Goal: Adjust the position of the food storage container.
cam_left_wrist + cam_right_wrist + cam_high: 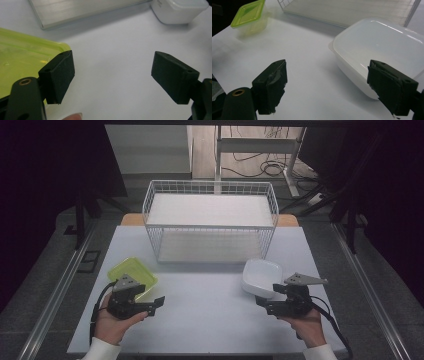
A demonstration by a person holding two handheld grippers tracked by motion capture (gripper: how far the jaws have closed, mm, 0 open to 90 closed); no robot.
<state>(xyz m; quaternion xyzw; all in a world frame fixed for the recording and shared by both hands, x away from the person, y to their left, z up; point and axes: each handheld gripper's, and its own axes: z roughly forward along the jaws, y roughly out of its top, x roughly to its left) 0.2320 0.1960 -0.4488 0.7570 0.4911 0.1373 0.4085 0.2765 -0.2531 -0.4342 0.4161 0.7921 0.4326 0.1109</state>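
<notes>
so, nearest things: two lidded plastic boxes on the table, one by each gripper.
green box: a shallow, square yellow-green plastic container with a matching lid (132, 274), resting on the near left part of the table, just beyond the left gripper; in the left gripper view its lid (22, 57) lies behind the left-hand jaw.
white box: a rounded-square, milky white plastic container with a white lid (261, 277), resting on the near right part of the table, just beside the right gripper; in the right gripper view it (379, 47) sits past the right-hand jaw, not between the pads.
left gripper: black two-jaw tool (159, 301) held in the person's left hand (112, 320), jaws wide apart with nothing but bare tabletop between them, pointing toward the table's middle.
right gripper: black two-jaw tool (261, 302) held in the person's right hand (307, 324), jaws wide apart and gripping nothing, pointing inward toward the left gripper.
wire basket: a large white wire-mesh basket (210, 187) standing at the far middle of the table, well apart from both boxes.
table: a pale grey-white flat tabletop (210, 310).
</notes>
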